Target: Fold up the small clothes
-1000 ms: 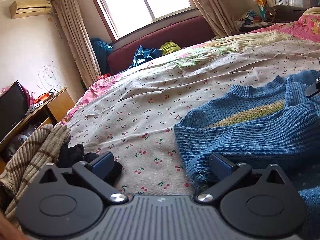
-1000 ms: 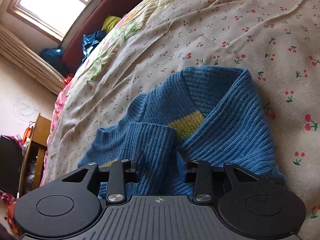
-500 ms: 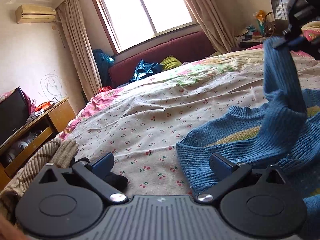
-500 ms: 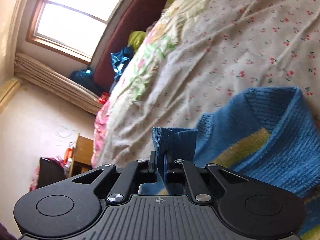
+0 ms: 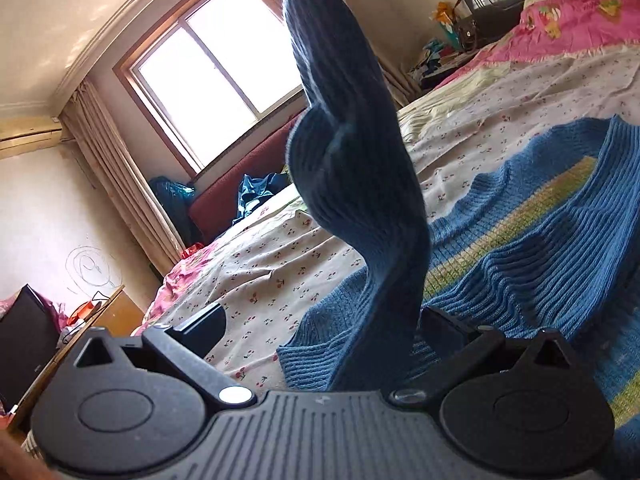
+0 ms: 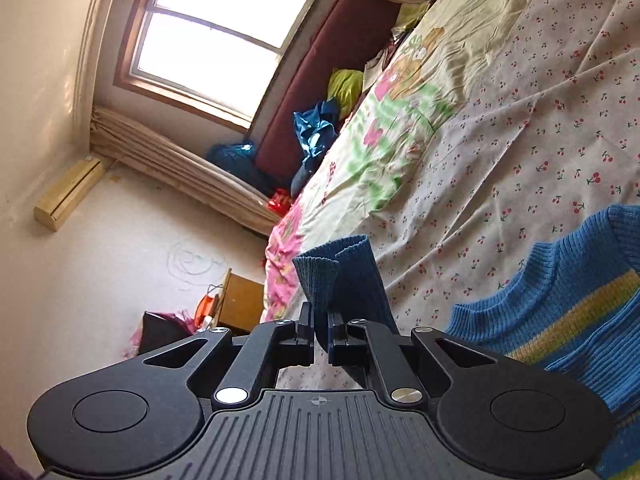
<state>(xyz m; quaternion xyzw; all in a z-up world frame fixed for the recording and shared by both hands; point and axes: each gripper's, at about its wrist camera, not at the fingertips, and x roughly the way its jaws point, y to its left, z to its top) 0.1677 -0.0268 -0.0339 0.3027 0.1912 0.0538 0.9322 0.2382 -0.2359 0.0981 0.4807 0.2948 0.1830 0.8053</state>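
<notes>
1. While our right gripper (image 6: pixel 320 334) has its fingers (image 6: pixel 306 330) pinched tight on the ribbed cuff of the sweater's sleeve (image 6: pixel 340 276), the cuff stands up out of them.
2. In the left wrist view, we see that sleeve (image 5: pixel 352 160) stretched up from the bed to the top edge of the picture, where the right gripper is barely in view.
3. Our left gripper (image 5: pixel 320 326) has its fingers (image 5: pixel 204 324) spread wide; the raised sleeve passes between them, close against the right-hand one, and we cannot tell whether it touches.
4. The blue sweater (image 5: pixel 540 240), with its yellow-green stripe, lies with its body on the cherry-print bedsheet (image 5: pixel 280 272), just ahead and to the right of the left gripper.
5. Beyond the bed we see a window (image 6: pixel 216 40) with curtains, a dark red sofa (image 6: pixel 320 80) with blue and yellow-green bundles on it, and a wooden cabinet (image 6: pixel 240 304) by the wall.
</notes>
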